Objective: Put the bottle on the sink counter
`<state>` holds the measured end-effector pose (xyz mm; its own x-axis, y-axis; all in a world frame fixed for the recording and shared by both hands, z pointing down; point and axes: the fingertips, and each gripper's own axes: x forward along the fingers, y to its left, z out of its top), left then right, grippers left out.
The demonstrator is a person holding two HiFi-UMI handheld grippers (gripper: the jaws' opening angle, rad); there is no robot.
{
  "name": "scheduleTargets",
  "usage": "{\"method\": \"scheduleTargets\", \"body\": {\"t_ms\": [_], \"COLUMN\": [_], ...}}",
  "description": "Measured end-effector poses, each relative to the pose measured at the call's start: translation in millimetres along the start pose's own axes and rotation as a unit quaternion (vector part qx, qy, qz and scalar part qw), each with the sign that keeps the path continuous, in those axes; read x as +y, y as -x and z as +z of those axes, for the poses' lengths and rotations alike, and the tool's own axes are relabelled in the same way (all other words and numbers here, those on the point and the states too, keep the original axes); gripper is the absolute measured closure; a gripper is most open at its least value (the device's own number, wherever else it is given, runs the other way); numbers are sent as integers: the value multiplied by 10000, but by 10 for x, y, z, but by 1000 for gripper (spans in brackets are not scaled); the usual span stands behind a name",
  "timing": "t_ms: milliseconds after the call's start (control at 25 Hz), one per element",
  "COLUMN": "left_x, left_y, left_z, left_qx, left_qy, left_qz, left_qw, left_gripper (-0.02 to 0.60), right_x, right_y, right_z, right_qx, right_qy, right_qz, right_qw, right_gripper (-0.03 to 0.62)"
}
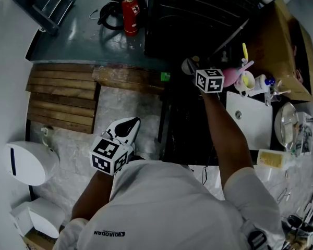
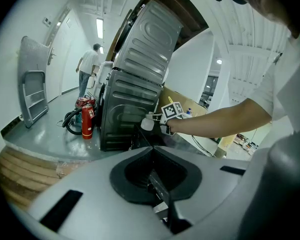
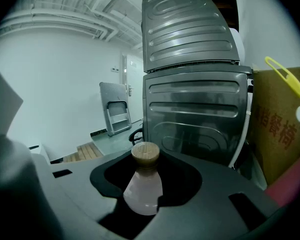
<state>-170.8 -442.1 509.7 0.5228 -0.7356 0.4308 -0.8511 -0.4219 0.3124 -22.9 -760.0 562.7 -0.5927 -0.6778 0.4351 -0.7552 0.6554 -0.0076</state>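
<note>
Nearest, the left gripper (image 1: 126, 126) hangs empty with its fingers together, while farther off the right gripper (image 1: 192, 68) has its fingers clamped on the pale bottle (image 3: 142, 186) with a wooden stopper, held in front of the dark metal appliance (image 3: 195, 114), left of the white sink (image 1: 248, 120).

The bottle (image 3: 140, 194) is pale pinkish-white with a brown, wood-grained stopper (image 3: 145, 154). The stacked appliances (image 3: 195, 114) are dark grey with ribbed panels. The fire extinguisher (image 1: 129, 15) is red, the cardboard box (image 3: 277, 134) brown with red print, and the sink (image 1: 249, 120) white.
</note>
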Motion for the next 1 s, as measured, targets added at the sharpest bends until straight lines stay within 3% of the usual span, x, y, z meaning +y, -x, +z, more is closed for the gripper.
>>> {"method": "scheduleTargets", "body": {"t_ms": [240,520,1000], "left_x": [-7,-66,-516], "left_y": [19,48,-174], "left_z": [-8,-8,19], "left_qx": [7,-15,-48], "left_qy": [-18,-33,-108], "left_qz": [-2,45,-25], "left_qw": [10000,10000,9999], "left_gripper": [567,566,567], "right_x": [-3,90,31], "right_y": [5,53,721], "right_z": [-6,-44,-142], "right_qx": [46,144,-164], "right_qy": [195,365,12], "right_qz": [-32,-42,-77], "right_qw": [9998,9992,9998], "right_gripper": [424,365,364]}}
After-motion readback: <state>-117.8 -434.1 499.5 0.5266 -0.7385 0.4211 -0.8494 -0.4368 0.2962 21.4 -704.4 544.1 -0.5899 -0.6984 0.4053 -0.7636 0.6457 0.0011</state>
